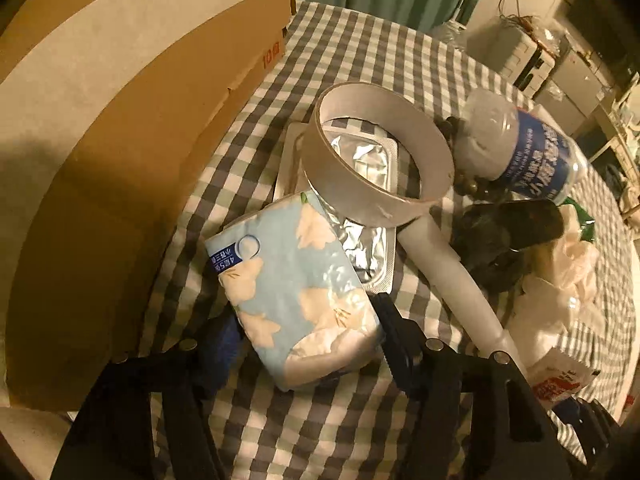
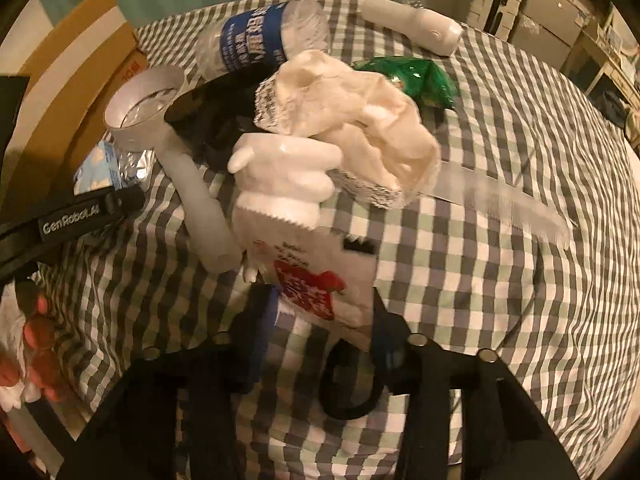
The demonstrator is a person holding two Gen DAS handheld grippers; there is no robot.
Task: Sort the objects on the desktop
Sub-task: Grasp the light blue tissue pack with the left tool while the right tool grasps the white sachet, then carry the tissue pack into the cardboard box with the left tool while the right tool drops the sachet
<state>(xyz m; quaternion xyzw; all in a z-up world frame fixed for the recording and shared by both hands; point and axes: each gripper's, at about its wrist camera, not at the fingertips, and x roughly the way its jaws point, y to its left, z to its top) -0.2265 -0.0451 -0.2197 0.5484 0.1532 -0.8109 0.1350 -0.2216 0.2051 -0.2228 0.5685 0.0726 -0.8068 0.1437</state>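
The left gripper (image 1: 308, 344) has its jaws down on either side of the tissue pack (image 1: 296, 292), and they look to be pinching its near end. The right gripper (image 2: 320, 320) has its jaws astride the white sachet (image 2: 320, 276) with the red print, seemingly closed on its lower edge, though blur there keeps me from being sure of firm contact.

The tissue pack is soft and slick-wrapped, and its far end overlaps a foil blister tray (image 1: 360, 200). A grip this near one end could let the pack sag or slip out, and it may drag the tray along. The tape roll (image 1: 376, 152) leans on that tray, with a white handle (image 1: 452, 276) beside it, so any tug could tip the roll toward the water bottle (image 1: 532, 148).

On the right, the sachet lies under a white glove (image 2: 288, 176) and a crumpled cloth (image 2: 360, 120). Pulling it may haul that heap with it, or the thin packet may tear or slide free. A loose black band (image 2: 352, 392) lies between the jaws on the checked table (image 2: 500, 280) and could snag.
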